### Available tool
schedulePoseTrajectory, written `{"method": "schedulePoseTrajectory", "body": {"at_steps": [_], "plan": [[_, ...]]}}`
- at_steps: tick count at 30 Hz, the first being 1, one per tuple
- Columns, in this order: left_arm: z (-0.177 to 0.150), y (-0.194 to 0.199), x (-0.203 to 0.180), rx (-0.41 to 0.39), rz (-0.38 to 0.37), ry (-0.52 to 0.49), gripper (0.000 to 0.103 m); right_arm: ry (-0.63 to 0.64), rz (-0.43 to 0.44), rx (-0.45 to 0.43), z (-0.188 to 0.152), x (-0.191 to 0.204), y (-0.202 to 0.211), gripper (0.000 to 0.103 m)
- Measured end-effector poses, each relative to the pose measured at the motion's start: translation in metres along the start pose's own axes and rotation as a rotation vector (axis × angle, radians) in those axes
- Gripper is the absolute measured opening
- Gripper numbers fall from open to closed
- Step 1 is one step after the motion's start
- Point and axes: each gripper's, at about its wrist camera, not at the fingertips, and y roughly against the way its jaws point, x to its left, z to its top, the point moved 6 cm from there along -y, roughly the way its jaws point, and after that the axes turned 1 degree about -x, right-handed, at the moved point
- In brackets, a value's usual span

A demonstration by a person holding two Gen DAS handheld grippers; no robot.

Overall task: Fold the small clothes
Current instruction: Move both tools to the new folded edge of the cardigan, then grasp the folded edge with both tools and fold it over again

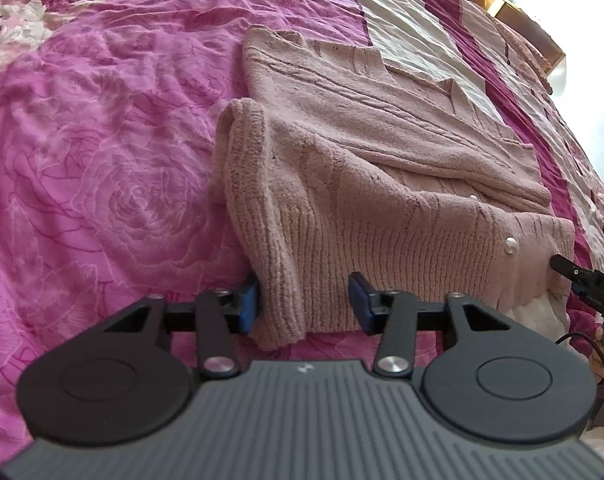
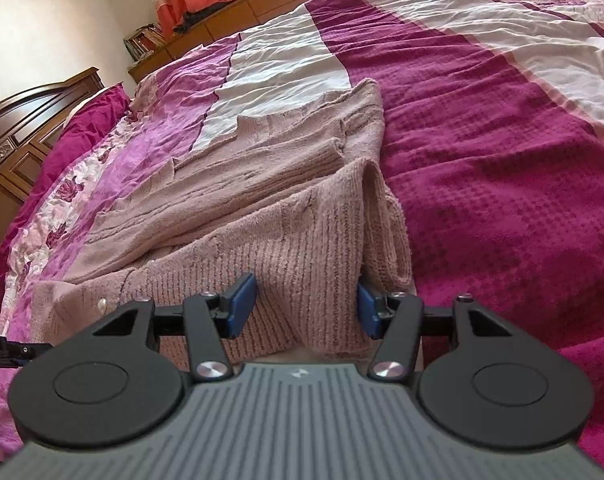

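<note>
While spread on the bedspread (image 1: pixel 101 160), pink cardigan (image 1: pixel 362 168), hem between unclenched jaws of both grippers.

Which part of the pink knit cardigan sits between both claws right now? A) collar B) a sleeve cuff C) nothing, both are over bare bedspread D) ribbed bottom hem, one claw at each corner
D: the left claw and the right claw each straddle the ribbed hem of the cardigan nearest the cameras.
</note>
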Motion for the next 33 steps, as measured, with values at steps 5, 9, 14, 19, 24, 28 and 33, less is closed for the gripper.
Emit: {"method": "schedulePoseTrajectory", "body": {"at_steps": [5, 9, 14, 19, 24, 28, 33], "plan": [[-0.001, 0.0, 0.0, -0.001, -0.024, 0.011, 0.023, 0.008, -0.006, -0.007, 0.0, 0.0, 0.002, 0.044], [0.003, -0.008, 0.003, 0.009, -0.035, 0.036, 0.023, 0.002, 0.019, 0.003, 0.001, -0.001, 0.003, 0.033], [0.008, -0.011, 0.009, -0.001, -0.072, 0.07, 0.021, -0.007, 0.037, 0.025, 0.002, -0.003, -0.003, 0.033], [0.014, 0.002, 0.004, -0.061, -0.086, 0.047, 0.013, -0.006, 0.067, 0.023, 0.007, 0.002, 0.0, 0.019], [0.027, 0.021, -0.004, -0.135, -0.118, 0.053, 0.013, -0.008, 0.135, -0.036, 0.02, 0.015, 0.017, 0.014], [0.04, 0.034, -0.008, -0.189, -0.149, 0.074, 0.013, -0.048, 0.187, -0.091, 0.035, 0.02, 0.031, 0.014], [0.062, 0.044, -0.011, -0.241, -0.143, 0.086, 0.012, -0.107, 0.238, -0.143, 0.058, 0.024, 0.044, 0.014]]}}
